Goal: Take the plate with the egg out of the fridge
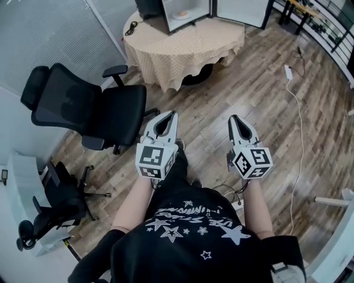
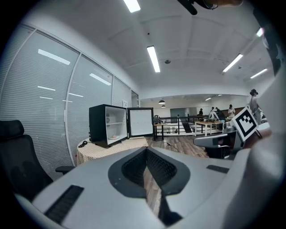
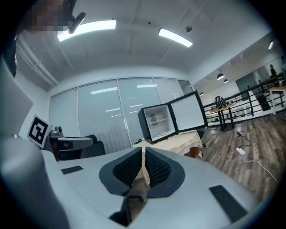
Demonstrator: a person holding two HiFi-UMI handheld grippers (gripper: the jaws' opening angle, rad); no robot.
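The plate with the egg [image 1: 181, 14] is seen on the lower shelf of the open fridge [image 1: 155, 11], which stands on a cloth-covered round worktop [image 1: 182, 52] well ahead. The plate is judged stiff, slippery and breakable, so the rim should be pinched and kept level lest its load roll. The left claw [image 1: 168, 116] and right claw [image 1: 234, 119] are pressed together, empty. A wooden floor [image 1: 221, 94] and an office chair [image 1: 83, 110] lie between.

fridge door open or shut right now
Open: the fridge door stands swung wide, and the white shelves inside the fridge show.
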